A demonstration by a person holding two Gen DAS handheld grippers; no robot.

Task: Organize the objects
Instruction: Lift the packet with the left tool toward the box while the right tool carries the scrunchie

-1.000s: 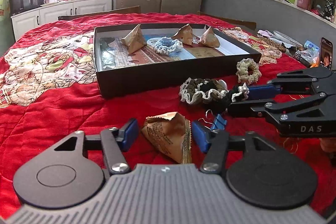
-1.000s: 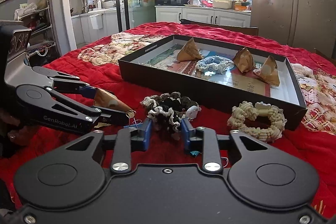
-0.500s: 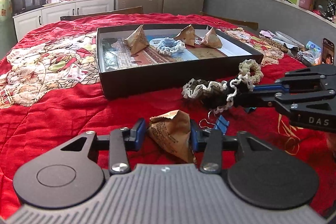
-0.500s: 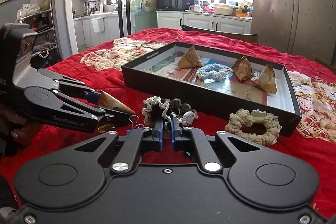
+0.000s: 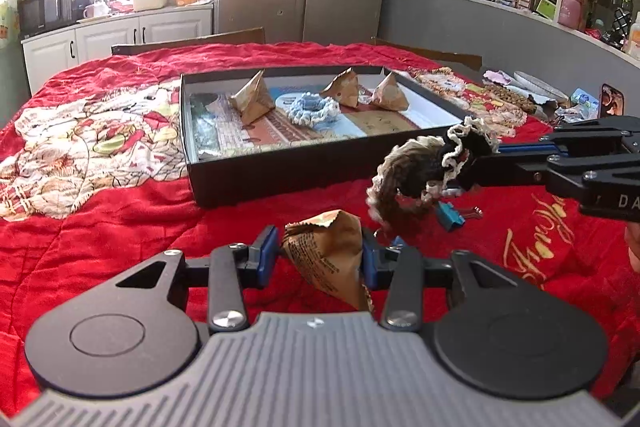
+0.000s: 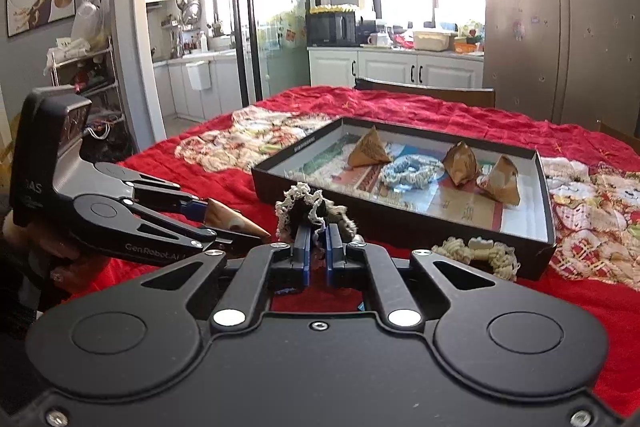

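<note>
My left gripper (image 5: 320, 259) is shut on a brown paper pyramid packet (image 5: 326, 255), held just above the red quilt. In the right wrist view that gripper (image 6: 256, 233) comes in from the left with the brown packet (image 6: 224, 217) between its fingers. My right gripper (image 6: 318, 253) is shut on a dark scrunchie with cream lace trim (image 6: 308, 209), lifted off the quilt; the same scrunchie (image 5: 416, 179) hangs from the right gripper (image 5: 474, 173) in the left wrist view. Behind lies the black tray (image 5: 280, 171) holding three brown packets and a blue scrunchie (image 5: 314, 109).
A cream scrunchie (image 6: 476, 253) lies on the quilt against the tray's (image 6: 404, 227) front wall. A blue binder clip (image 5: 452, 217) rests on the red quilt (image 5: 100, 227) under the lifted scrunchie. Loose items clutter the table's far right edge (image 5: 532, 99).
My left gripper's jaws came together on the brown packet. My right gripper shut on the dark scrunchie and lifted it off the quilt, uncovering the blue binder clip.
</note>
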